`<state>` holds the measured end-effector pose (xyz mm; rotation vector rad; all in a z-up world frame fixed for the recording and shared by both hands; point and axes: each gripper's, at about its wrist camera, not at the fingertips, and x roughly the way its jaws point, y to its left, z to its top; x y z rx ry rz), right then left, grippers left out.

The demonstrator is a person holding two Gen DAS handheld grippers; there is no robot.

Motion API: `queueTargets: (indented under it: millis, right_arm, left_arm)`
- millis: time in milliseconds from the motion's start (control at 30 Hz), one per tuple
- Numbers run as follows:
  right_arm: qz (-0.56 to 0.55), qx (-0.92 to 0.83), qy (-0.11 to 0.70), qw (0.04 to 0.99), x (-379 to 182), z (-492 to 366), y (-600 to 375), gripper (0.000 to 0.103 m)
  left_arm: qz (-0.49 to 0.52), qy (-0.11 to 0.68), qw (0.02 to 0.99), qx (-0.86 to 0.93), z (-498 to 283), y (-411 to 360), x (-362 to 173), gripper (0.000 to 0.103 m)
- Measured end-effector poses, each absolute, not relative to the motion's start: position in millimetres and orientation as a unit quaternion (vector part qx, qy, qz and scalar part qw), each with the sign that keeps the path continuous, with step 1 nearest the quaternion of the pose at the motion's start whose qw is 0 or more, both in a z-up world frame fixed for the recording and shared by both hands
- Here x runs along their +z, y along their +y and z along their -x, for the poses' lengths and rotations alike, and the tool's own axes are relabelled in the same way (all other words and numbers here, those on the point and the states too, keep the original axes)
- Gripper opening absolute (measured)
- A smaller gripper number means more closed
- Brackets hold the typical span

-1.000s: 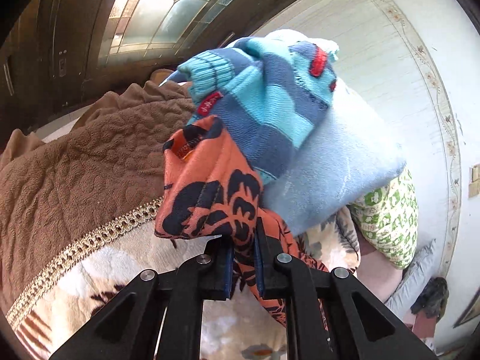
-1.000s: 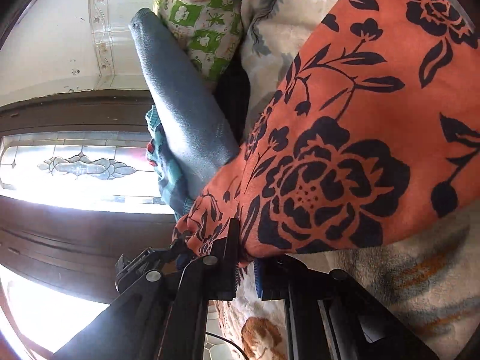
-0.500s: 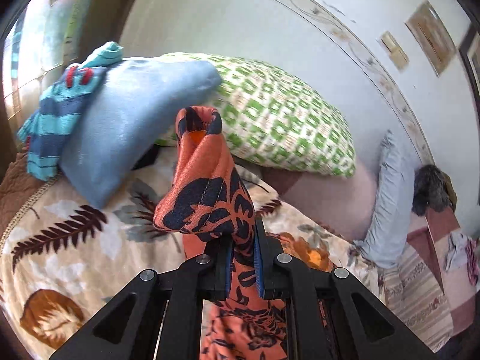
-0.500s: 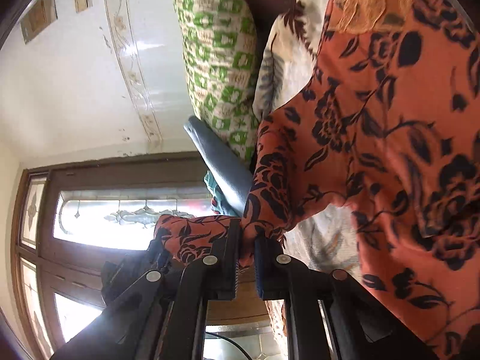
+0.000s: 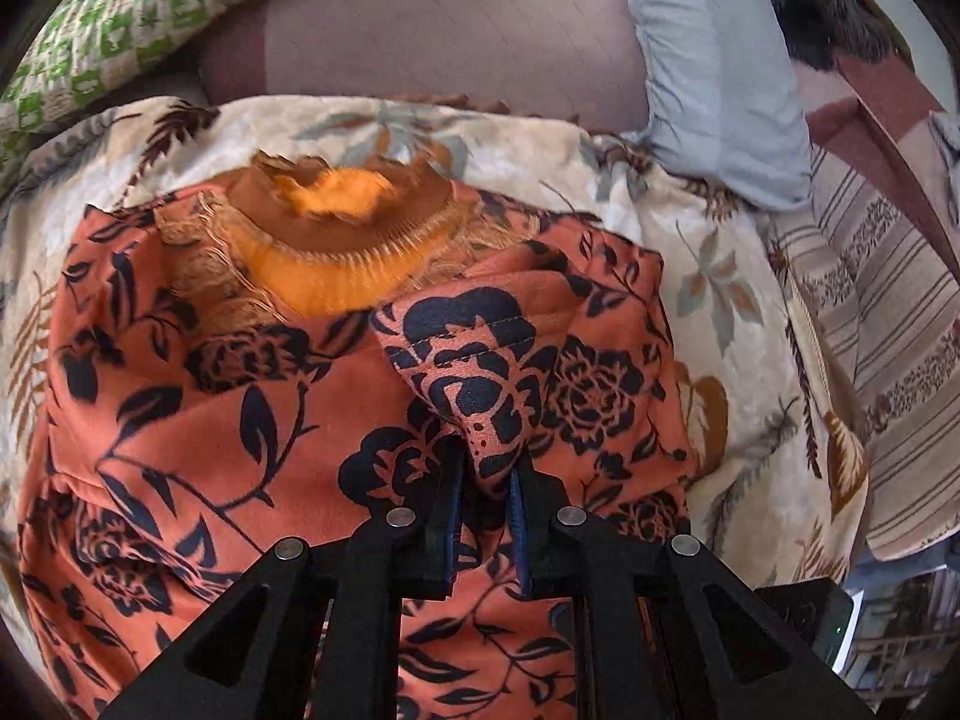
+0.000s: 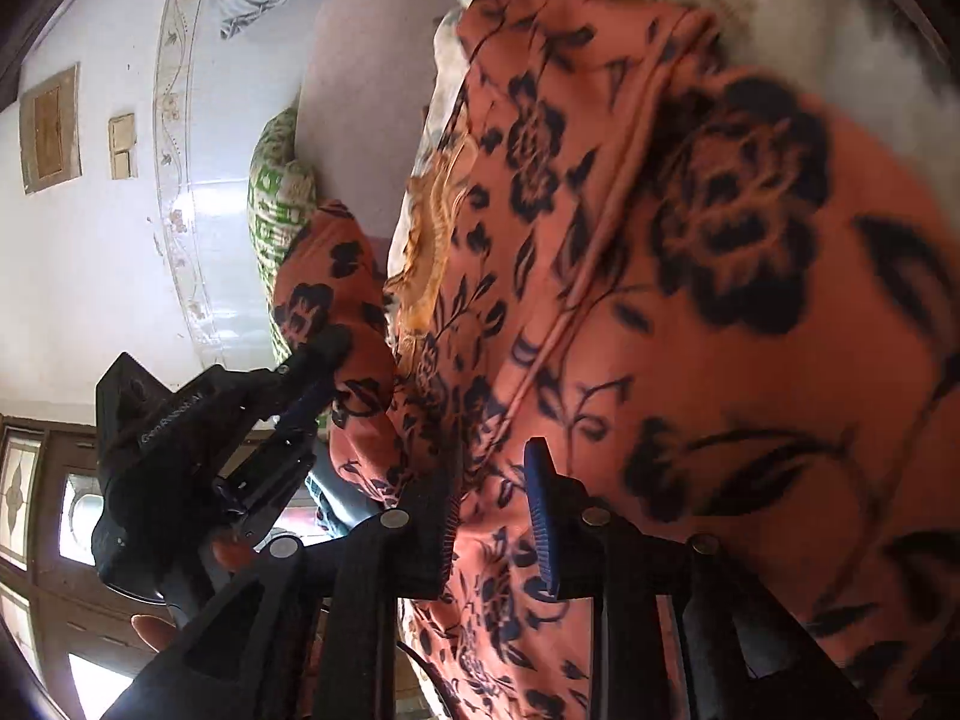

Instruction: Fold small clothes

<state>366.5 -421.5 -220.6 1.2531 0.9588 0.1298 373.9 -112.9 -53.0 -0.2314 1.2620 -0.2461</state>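
Observation:
An orange garment with a dark floral print (image 5: 198, 420) lies spread on the leaf-patterned blanket (image 5: 708, 264), its orange fringed collar (image 5: 336, 240) at the far end. My left gripper (image 5: 486, 480) is shut on a bunched corner of the garment, held just above the rest of it. It also shows in the right wrist view (image 6: 318, 372), gripping that corner. My right gripper (image 6: 498, 510) has its jaws apart over the garment (image 6: 750, 276), with cloth lying between them but not pinched.
A green-and-white patterned pillow (image 5: 108, 18) lies at the far left, a pale blue pillow (image 5: 714, 72) at the far right, a mauve cushion (image 5: 432, 36) between them. A striped sheet (image 5: 888, 324) covers the right side. A white wall (image 6: 90, 252) and window (image 6: 36, 510) stand behind.
Both grippers have swung down over the bed, laying the garment flat. The right gripper has opened and let go of its cloth. The left still holds its corner.

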Motion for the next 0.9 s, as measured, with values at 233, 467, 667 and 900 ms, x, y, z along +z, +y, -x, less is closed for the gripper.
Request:
queueTargets:
  millis: [233,467,667,900]
  right_arm:
    - [-0.547,0.041,0.408,0.730,-207.0,-349.1,-465.5,0.033]
    - [-0.510,0.020,0.400,0.761,-188.3,-373.7,-466.2,0.051]
    - [-0.539,0.022,0.382,0.751,-187.1,-376.4,-471.5,0.059]
    - [-0.493,0.022,0.455,0.741,-197.0,-405.1,-452.5,0.064]
  left_arm:
    - [0.149,0.604,0.764,-0.171,-357.1,-127.2,-36.1,0.026]
    - [0.284,0.523,0.801,-0.057,-325.5,38.4,-20.4,0.055]
    - [0.426,0.521,0.740,0.021,-320.0,146.5,-76.8,0.053]
    - [0.424,0.540,0.727,0.010,-345.0,132.5,-112.9,0.053]
